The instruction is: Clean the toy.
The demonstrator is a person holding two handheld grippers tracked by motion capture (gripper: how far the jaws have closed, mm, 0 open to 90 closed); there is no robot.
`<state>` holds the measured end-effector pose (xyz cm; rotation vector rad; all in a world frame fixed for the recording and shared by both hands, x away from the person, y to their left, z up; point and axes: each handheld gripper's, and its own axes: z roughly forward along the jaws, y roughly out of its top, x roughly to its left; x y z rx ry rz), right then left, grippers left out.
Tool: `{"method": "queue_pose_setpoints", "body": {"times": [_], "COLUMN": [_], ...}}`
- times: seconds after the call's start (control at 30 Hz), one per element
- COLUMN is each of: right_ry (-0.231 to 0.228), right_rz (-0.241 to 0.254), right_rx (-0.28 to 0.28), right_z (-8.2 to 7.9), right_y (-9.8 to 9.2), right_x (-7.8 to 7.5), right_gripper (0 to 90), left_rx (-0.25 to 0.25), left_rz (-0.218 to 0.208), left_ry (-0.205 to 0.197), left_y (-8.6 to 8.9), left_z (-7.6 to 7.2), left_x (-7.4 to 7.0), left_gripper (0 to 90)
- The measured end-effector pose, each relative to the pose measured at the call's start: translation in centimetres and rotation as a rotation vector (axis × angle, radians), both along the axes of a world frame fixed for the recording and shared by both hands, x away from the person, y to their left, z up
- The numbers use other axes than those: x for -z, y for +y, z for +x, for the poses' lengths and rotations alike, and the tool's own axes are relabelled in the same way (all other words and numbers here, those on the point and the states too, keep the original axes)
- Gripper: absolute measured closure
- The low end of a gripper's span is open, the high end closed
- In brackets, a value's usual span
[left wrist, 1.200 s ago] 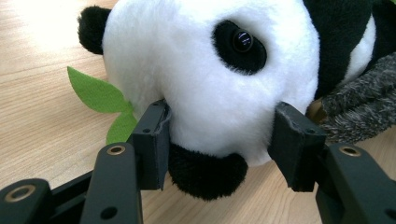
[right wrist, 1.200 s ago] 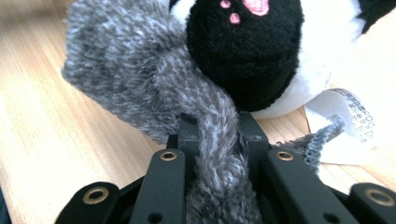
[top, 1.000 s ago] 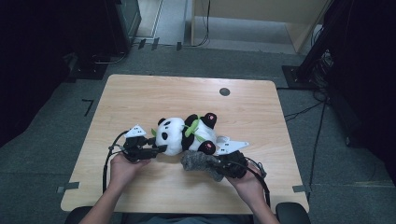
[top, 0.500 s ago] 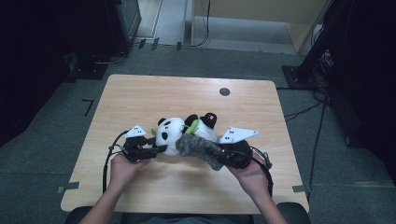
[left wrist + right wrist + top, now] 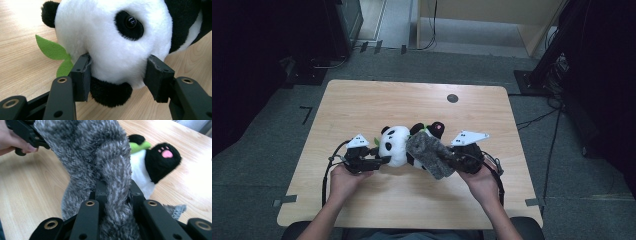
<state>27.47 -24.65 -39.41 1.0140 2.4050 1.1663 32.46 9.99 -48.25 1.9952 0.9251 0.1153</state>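
A: Down in the lower middle of the high view, on the pale wooden table (image 5: 362,105): black-and-white plush panda toy (image 5: 394,145), lying on its side. Clamped at the head by the left gripper (image 5: 379,161), jaws about half open, pads pressing into the white fur on both cheeks in the left gripper view.

B: And the right gripper (image 5: 451,159)?

A: Pinched nearly closed on a shaggy grey fleece cloth (image 5: 428,155), bunched thick between the jaws at the bottom centre of the right gripper view, draped over the panda's belly.

B: Handling?

A: Judging by looks, both light and very soft. Panda stuffed, squashy, dents under the pads; likely to roll or slump unless gripped across the head or a limb. Cloth limp, fuzzy, no stiffness; best taken by a gathered fold or a hem, as now.

B: Other textures?

A: Green felt leaf (image 5: 53,53) flat and thin at centre left of the left gripper view; glossy hard eye; pink embroidered paw pad (image 5: 166,152) at upper right.
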Motion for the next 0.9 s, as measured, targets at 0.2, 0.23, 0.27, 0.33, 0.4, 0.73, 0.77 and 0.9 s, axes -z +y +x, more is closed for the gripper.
{"method": "queue_pose_setpoints", "body": {"times": [0.2, 0.23, 0.27, 0.33, 0.4, 0.73, 0.77, 0.9], "right_ry": [0.013, 0.016, 0.017, 0.016, 0.025, 0.053, 0.051, 0.034], "right_rz": [0.012, 0.01, 0.009, -0.003, -0.005, -0.014, -0.009, 0.024], "right_rx": [0.023, 0.031, 0.038, 0.05, 0.065, 0.122, 0.124, 0.124], "right_z": [0.3, 0.4, 0.4, 0.6, 0.7, 1.3, 1.3, 1.0], "right_y": [-0.9, -1.0, -1.1, -1.4, -1.8, -3.3, -3.3, -3.5], "right_x": [0.4, 0.5, 0.6, 0.8, 1.1, 2.2, 2.1, 1.6], "right_gripper": [76.3, 76.3, 76.3, 76.3, 76.4, 76.6, 76.6, 76.7], "left_rx": [0.002, 0.002, 0.002, 0.004, 0.005, 0.005, 0.004, 0.002], "left_rz": [-0.001, -0.001, 0.0, 0.002, 0.003, 0.002, 0.002, 0.005], "left_ry": [0.0, 0.0, 0.0, -0.002, -0.002, 0.0, 0.0, 0.0], "left_y": [0.0, 0.0, 0.0, 0.0, 0.0, 0.1, 0.1, 0.0], "left_z": [0.0, 0.0, 0.0, 0.0, 0.0, 0.0, 0.0, 0.0], "left_x": [0.0, 0.0, 0.0, 0.0, 0.0, 0.0, 0.0, 0.0], "left_gripper": [44.0, 44.0, 44.0, 44.0, 44.0, 44.0, 43.9, 43.9]}}
